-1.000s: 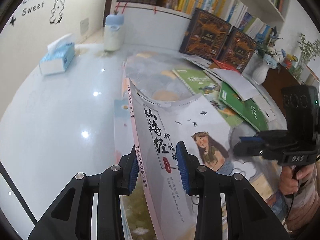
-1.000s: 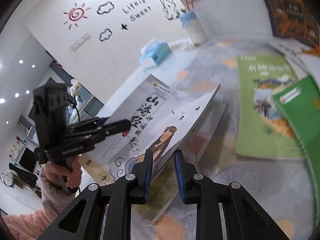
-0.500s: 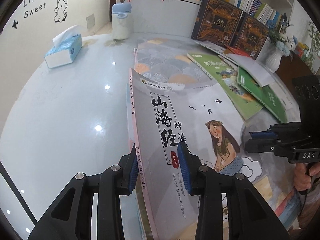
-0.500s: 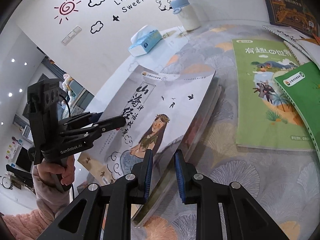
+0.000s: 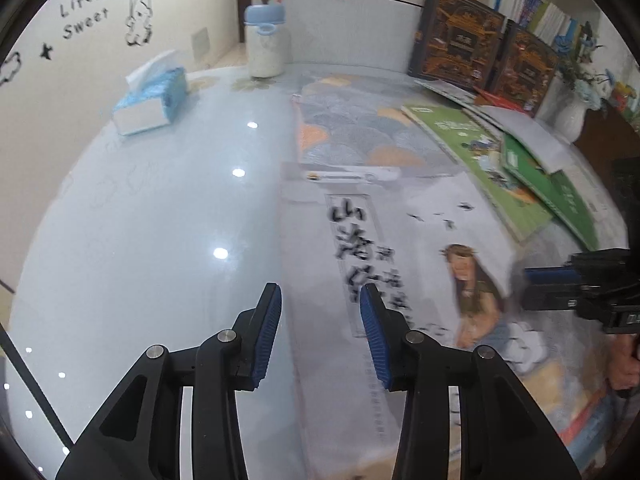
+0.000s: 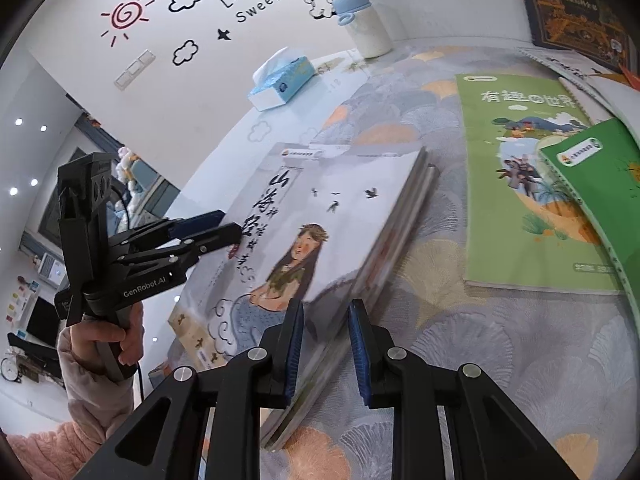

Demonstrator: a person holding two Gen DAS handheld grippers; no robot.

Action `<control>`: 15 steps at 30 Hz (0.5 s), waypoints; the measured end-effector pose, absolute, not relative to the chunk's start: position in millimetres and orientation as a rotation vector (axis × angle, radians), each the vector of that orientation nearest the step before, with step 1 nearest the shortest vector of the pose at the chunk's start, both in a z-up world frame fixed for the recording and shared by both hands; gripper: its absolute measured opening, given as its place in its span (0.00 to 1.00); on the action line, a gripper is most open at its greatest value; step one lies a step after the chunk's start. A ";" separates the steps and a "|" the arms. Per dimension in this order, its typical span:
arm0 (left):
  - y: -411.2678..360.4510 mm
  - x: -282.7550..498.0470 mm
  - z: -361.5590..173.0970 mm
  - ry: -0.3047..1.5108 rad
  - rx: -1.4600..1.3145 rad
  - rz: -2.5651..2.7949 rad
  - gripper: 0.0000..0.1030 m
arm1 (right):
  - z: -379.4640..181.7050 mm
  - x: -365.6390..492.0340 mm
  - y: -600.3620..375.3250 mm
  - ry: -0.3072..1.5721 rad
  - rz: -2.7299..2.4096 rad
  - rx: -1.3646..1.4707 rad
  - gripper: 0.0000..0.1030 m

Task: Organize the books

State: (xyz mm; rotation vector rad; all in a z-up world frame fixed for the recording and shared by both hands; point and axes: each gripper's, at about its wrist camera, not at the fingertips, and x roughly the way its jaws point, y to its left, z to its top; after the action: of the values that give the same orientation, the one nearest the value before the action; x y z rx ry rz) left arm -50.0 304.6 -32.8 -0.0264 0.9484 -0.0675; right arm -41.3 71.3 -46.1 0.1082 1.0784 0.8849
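A pale book with black brush lettering and a long-haired girl on its cover lies flat on top of a stack of thin books. My left gripper hovers over the book's spine edge. Its jaws are opening and the pads stand apart from the cover, with the edge below the gap. From the right wrist view the left gripper reaches in over the lettering. My right gripper has the stack's opposite long edge between its pads, which stay closed on it. The right gripper shows blurred at the book's right edge.
Two green books overlap on the patterned mat to the right. Dark ornate books lean against the back panel under a bookshelf. A tissue box and a blue-lidded jar stand at the far left, a white vase far right.
The book's spine side, held raised by the left gripper before, has come down flat onto the stack. The left jaws have widened and let go. The right gripper has kept its place.
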 end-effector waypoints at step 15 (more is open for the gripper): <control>307.3 -46.0 -35.8 0.959 -0.068 -0.063 0.40 | -50.3 -43.9 63.4 1.115 0.847 0.116 0.22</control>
State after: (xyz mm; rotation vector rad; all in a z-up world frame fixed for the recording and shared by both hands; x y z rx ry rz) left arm -46.0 307.3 -35.8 -0.0679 0.9587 -0.0634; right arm -43.9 63.4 -50.3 0.1160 1.1152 0.8466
